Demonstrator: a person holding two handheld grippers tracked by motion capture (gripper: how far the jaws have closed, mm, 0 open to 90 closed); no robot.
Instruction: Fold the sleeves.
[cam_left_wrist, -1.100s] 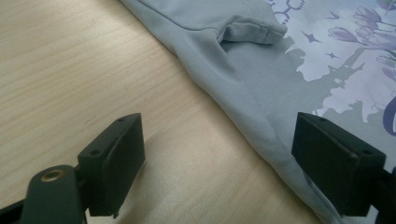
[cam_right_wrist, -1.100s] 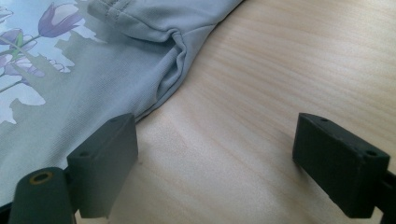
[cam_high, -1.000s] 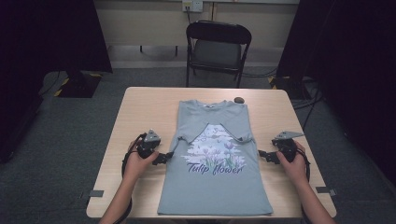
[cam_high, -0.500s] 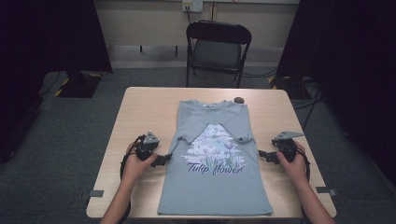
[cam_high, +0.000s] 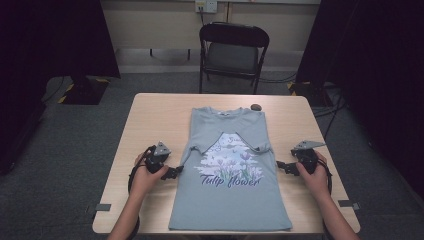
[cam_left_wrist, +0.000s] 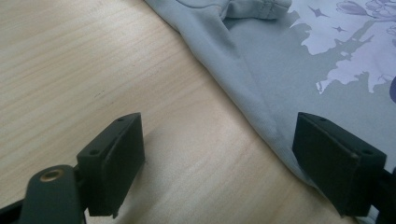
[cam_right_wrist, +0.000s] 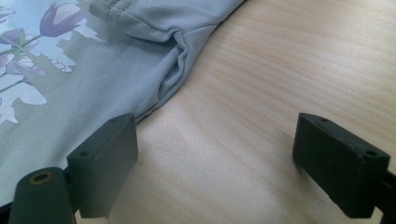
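My left gripper (cam_high: 176, 170) rests on the bench (cam_high: 150, 120) at the T-shirt's (cam_high: 230, 195) left edge, jaws spread wide with nothing between them but wood and the shirt's side hem. My right gripper (cam_high: 280, 166) sits just off the T-shirt's right edge, equally wide open and empty. The T-shirt lies flat between them, sleeves folded inward. Beyond its collar sits a small dark object (cam_high: 256, 107).
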